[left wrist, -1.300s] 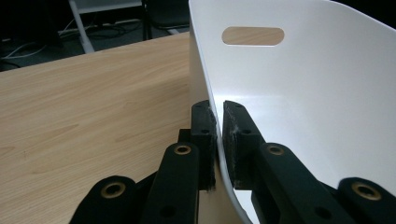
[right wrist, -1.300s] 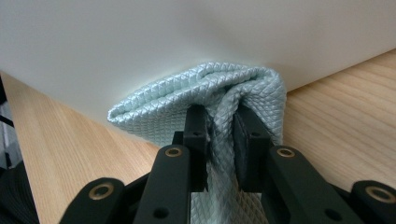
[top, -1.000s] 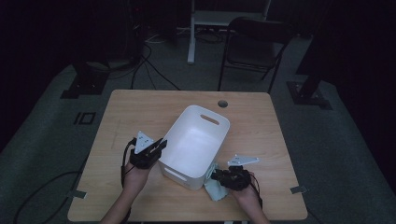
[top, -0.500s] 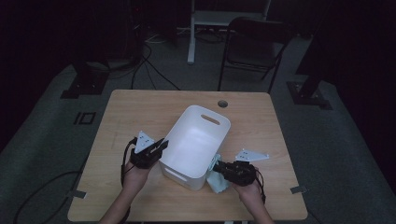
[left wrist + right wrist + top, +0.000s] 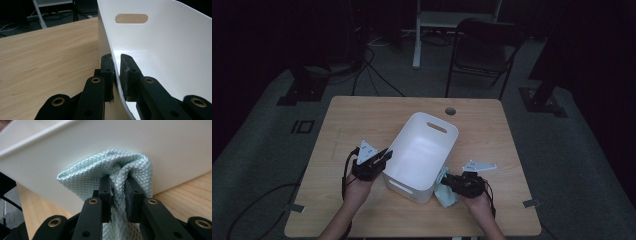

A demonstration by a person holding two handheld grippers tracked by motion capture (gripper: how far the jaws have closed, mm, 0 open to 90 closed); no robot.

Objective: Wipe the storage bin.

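A: What does the left gripper hold?

B: Its jaws are clamped on the side wall of the white tub, one pad outside the wall and one inside. In the high view the same left gripper meets the tub at its left rim.

A: Where does the tub stand?

B: On the wooden table, near the middle, set at an angle. A slot handle shows in its far end wall, and another in the near one.

A: And the right gripper?

B: Closed on a bunched fold of pale blue cloth, which presses against the tub's outer wall. From above, the right gripper and the cloth lie just beside the tub's near right corner, the cloth resting on the table.
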